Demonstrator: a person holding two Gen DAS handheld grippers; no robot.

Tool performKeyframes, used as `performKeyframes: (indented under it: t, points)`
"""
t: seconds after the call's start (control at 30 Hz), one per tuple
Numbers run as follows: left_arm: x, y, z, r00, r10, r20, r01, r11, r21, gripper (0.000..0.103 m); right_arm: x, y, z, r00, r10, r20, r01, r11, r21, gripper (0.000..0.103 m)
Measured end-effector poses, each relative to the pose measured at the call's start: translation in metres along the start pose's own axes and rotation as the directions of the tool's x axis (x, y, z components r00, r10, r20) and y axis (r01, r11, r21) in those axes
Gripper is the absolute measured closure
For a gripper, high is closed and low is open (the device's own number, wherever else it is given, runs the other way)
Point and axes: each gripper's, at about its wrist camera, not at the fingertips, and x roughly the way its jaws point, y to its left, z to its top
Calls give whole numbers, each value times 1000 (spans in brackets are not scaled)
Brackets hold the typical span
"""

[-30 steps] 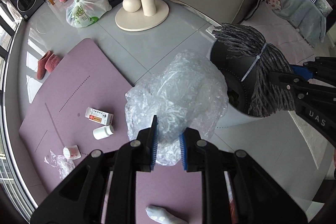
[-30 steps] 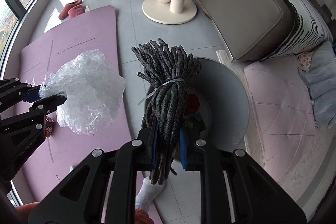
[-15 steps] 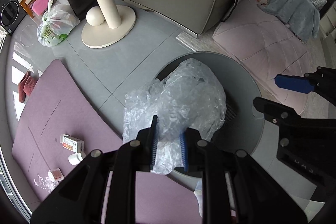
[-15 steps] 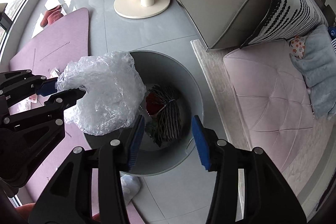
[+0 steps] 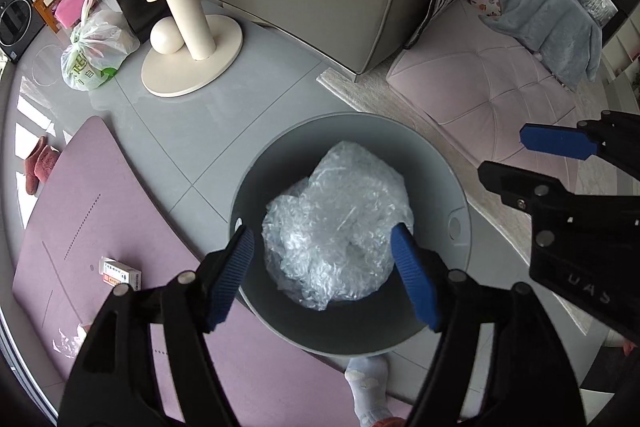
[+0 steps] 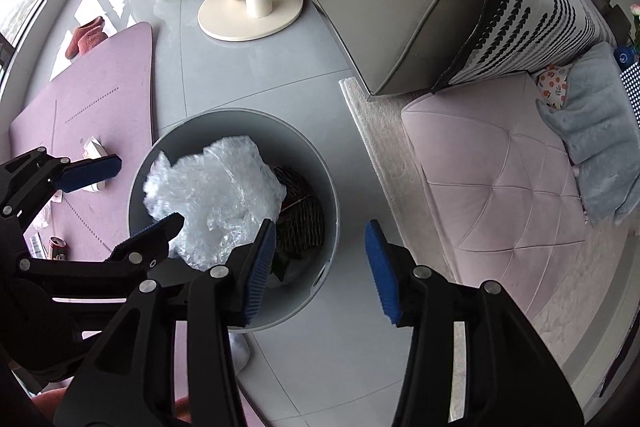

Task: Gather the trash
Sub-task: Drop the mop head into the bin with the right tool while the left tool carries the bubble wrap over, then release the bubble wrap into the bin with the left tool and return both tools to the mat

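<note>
Fingers of the left gripper [image 5: 324, 275] spread wide, holding nothing; the plastic wrap [image 5: 336, 227] lies between and below them, inside the gray bin [image 5: 440, 163]. Right gripper [image 6: 320, 263] also gapes empty above the bin's rim, wrap just left of it.

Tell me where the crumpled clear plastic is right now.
The clear plastic lies inside the grey bin, on top of the dark yarn bundle, below the open left gripper, seen centre in both wrist views.

Bin [image 5: 440, 163]: grey; bubble wrap [image 5: 340, 227]: clear (whitish sheen). Mat [image 5: 100, 195]: mauve, dotted line. Sofa throw [image 6: 532, 23]: white, black scallop pattern.
</note>
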Motion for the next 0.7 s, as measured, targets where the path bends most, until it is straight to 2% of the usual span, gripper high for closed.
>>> performKeyframes:
  t: [0.2,0.37,0.5,0.7]
  points:
    - [-20,34,-10,998,62,-13,-63,993,-99,30,-11,25,16,999,42,27,-40,996,-78,58]
    - [-44,91,-34,990,134,-34,-138,957,-255,30,-19,74,35,991,125,40,-116,977,-180,58]
    - [-63,142,-65,976,207,-66,-216,896,-388,30,-26,133,52,978,206,33,-186,932,-310,58]
    - [-81,224,-124,960,253,-123,-276,760,-589,30,-32,238,71,957,290,13,-245,831,-500,58]
